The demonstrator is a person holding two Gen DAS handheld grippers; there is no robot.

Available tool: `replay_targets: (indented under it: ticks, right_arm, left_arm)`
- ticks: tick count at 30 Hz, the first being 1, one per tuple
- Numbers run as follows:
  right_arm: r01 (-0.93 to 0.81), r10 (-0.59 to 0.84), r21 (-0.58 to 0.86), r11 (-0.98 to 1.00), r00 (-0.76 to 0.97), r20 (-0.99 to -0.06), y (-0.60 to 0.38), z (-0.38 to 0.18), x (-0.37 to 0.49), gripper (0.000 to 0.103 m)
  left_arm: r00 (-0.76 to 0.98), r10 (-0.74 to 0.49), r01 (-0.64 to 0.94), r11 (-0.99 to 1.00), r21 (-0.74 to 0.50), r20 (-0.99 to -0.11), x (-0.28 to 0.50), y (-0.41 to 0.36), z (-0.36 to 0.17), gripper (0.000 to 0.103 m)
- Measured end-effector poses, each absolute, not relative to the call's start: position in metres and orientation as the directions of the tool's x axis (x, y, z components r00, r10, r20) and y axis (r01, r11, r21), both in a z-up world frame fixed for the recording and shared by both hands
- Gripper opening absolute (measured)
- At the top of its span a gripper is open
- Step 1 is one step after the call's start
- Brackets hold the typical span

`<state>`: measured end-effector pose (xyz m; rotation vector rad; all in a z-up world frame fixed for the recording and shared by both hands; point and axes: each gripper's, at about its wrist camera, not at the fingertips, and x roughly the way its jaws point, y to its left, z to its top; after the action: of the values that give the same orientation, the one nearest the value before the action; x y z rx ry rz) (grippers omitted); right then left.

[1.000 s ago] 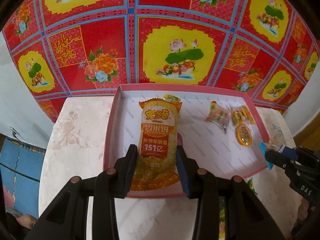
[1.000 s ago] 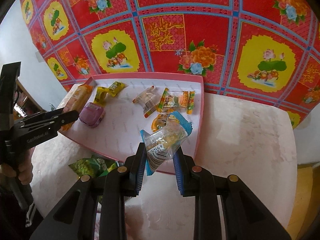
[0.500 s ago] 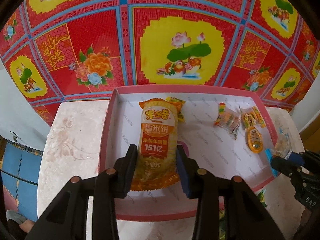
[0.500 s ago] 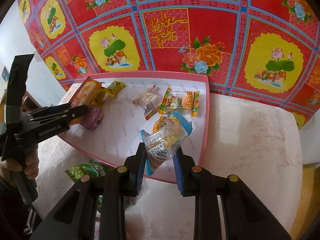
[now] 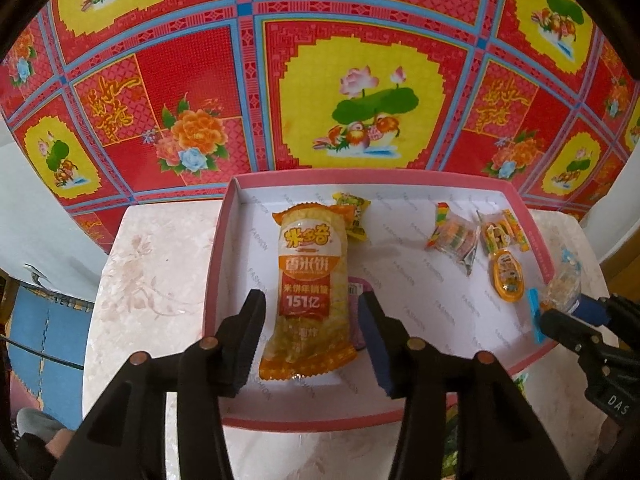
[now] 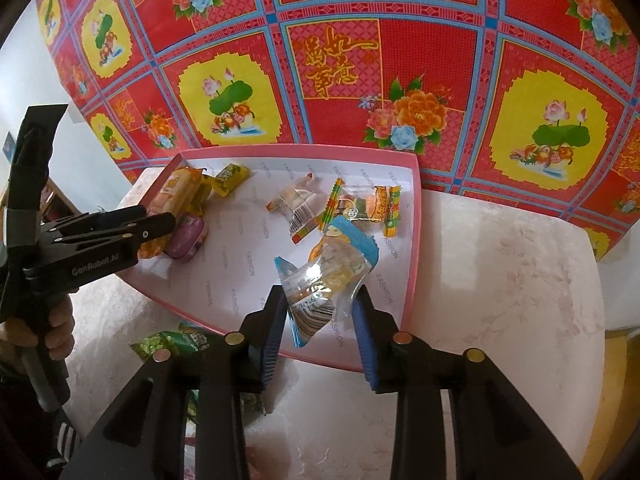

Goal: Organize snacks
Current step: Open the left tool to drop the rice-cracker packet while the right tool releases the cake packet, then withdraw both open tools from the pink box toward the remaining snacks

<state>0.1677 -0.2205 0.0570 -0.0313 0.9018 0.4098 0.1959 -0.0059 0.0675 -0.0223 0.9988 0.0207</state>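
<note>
Both grippers are gaping wide, the left gripper (image 5: pixel 310 320) straddling the rice cracker pack (image 5: pixel 308 284), the right gripper (image 6: pixel 320 312) the clear blue-edged packet (image 6: pixel 326 276); only its view is showing a green bag (image 6: pixel 176 342).

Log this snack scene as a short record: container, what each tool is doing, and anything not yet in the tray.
container: pink-rimmed tray on marble-look table
left tool: open, fingers either side of the orange rice cracker packet, gaps showing
rice cracker packet: lying in the tray, partly over a purple case
right tool: around a clear blue-edged packet over the tray; grip unclear
outside tray: green packet on the table
</note>
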Motion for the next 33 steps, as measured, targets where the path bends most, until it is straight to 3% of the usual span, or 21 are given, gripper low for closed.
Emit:
replay_targets:
  ticks: [5,33]
  right_arm:
    - [-0.360,0.328,0.131,0.924,0.566,-0.756,-0.220,0.060,0.165,0.046]
    - [-0.351,0.362,0.178,0.919,0.578,-0.732,-0.219,0.069,0.111,0.047]
  left_arm:
    - [0.544,0.005,-0.027,1.000,-0.011,-0.839,0.188,-0.006,0.074,0.055]
    - [0.533,-0.070,-0.006,0.996,-0.087,-0.843,0.147,-0.020,0.092,0.055]
